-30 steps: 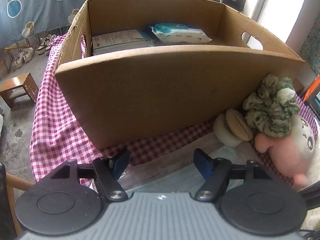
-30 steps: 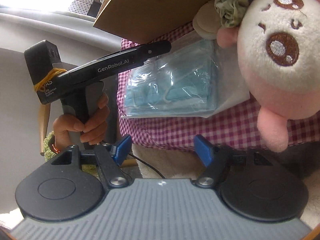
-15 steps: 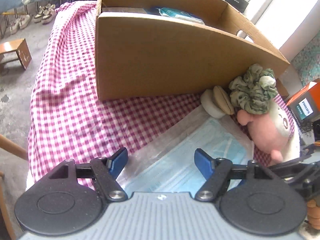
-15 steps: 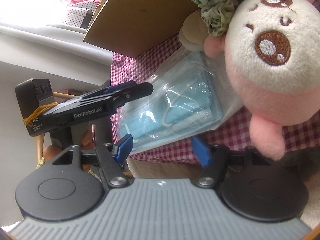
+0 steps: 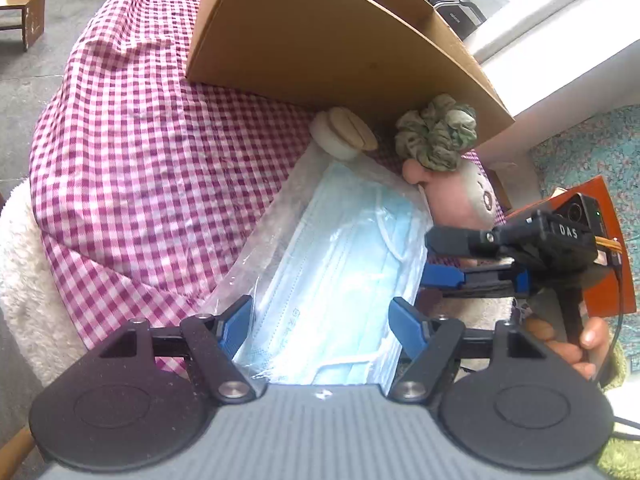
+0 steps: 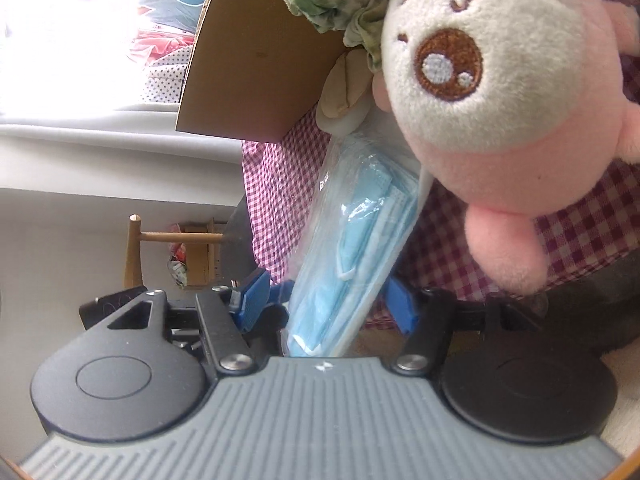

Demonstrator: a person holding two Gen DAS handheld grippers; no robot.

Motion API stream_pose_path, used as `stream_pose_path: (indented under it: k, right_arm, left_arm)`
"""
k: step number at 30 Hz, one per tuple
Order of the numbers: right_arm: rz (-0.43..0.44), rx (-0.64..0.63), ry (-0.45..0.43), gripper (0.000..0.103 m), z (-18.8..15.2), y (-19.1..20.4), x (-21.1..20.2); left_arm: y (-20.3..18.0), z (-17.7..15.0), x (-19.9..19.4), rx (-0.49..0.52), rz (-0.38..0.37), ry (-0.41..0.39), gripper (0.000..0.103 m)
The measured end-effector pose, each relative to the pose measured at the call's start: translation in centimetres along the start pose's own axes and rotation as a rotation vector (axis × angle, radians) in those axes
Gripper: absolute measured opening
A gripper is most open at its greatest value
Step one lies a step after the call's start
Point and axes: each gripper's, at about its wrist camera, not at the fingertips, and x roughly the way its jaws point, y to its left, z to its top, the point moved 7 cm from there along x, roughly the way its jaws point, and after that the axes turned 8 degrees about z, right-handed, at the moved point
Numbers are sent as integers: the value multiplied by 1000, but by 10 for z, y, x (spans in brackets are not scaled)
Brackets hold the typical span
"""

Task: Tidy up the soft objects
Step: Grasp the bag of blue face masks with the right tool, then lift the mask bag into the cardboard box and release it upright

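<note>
A clear bag of blue face masks [image 5: 340,264] lies on the pink checked cloth [image 5: 132,152]. My left gripper [image 5: 320,324] is open with its near end between the fingers. My right gripper [image 6: 324,300] is open around the bag's side edge [image 6: 352,248]; it shows at the right in the left wrist view [image 5: 444,256]. A pink and white plush toy [image 6: 500,100] lies beside the bag, with a green scrunchie [image 5: 438,138] and a beige puff [image 5: 344,136] against the cardboard box [image 5: 340,40].
An orange box [image 5: 612,280] stands at the right behind the right gripper. A white fleece cover [image 5: 24,280] hangs at the cloth's left edge. A wooden chair [image 6: 136,240] stands beyond the table edge.
Both grippers have closed in on the mask bag. The left one moved forward and down over its near end. The right one swung around its side edge. Both stay open.
</note>
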Motion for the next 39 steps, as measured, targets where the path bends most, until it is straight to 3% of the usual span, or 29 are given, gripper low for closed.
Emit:
stream_pose_path:
  k: [3, 7, 9, 12, 18, 28, 33, 39]
  right_arm:
    - [35, -11, -21, 56, 1, 4, -6]
    - [-47, -34, 30, 47, -7, -2, 2]
    - [-61, -29, 64, 24, -13, -6, 9]
    - [-57, -90, 57, 15, -14, 7, 6]
    - [-60, -215, 17, 15, -11, 47, -23]
    - [-81, -351, -10, 11, -3, 101, -83]
    - [-95, -425, -73, 11, 27, 119, -106]
    - [-126, -492, -149, 10, 90, 146, -133]
  left_arm:
    - [-12, -18, -2, 16, -24, -4, 74]
    - [-15, -20, 4, -12, -15, -15, 74]
    - [-19, -11, 5, -17, -18, -13, 72]
    - [-31, -5, -6, 10, -39, -35, 71]
    - [-59, 9, -29, 22, -109, -77, 71]
    - [-121, 30, -41, 138, -161, -108, 71]
    - [-143, 74, -38, 161, -187, -174, 71]
    - [-166, 143, -23, 133, -244, -235, 72]
